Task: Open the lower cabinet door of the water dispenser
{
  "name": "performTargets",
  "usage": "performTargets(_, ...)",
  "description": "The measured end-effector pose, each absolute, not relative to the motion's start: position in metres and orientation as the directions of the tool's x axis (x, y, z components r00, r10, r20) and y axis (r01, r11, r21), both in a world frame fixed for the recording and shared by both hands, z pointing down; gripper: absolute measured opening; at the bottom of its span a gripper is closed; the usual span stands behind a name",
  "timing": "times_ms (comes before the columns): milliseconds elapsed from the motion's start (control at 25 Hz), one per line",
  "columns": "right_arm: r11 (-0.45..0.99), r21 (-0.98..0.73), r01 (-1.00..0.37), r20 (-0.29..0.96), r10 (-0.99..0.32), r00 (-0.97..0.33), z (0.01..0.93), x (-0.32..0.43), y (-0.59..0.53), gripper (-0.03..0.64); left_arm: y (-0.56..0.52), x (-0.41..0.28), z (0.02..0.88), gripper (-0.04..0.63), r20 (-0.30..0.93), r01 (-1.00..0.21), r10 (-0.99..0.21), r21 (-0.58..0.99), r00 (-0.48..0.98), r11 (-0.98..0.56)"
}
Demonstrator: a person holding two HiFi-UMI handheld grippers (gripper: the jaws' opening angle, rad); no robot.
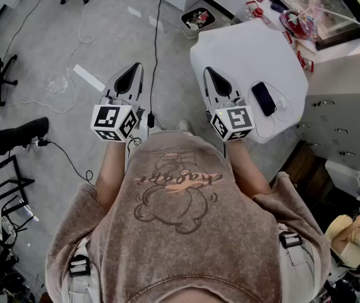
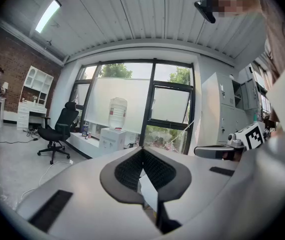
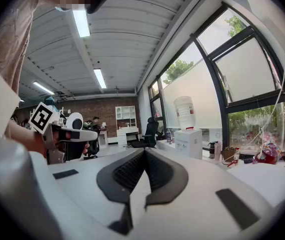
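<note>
The water dispenser is a white box with a clear bottle on top. It stands far off by the window in the left gripper view, and also shows in the right gripper view as the dispenser. Its lower door is too small to make out. My left gripper and right gripper are held side by side in front of the person's chest, pointing out over the floor. In each one's own view, the left gripper and the right gripper have their jaws together with nothing between them.
A white table stands just right of the right gripper, with a phone on it. Cables run across the grey floor. A black office chair is left of the dispenser. Grey cabinets line the right side.
</note>
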State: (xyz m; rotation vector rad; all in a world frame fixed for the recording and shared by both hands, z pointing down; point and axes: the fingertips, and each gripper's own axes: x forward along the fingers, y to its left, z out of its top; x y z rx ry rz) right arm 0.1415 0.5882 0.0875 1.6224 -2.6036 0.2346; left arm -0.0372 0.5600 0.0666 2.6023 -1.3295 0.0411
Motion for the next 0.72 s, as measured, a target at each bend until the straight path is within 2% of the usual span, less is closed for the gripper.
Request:
performTargets(360,0.428,-0.101,-0.898,0.126,-0.890,-0.438,0.090,0.130,0.577,0.005,0.549,-0.044,0.065,0.017,0.121,-0.797,-0.790,0.160,0.601,-0.582)
performTargets(720,0.364,-0.116,-0.924,0.131,-0.917,-0.378,0.098,0.106,0.569,0.006,0.531,-0.068,0.068,0.017,0.103,-0.768,-0.763,0.152,0.638,-0.622)
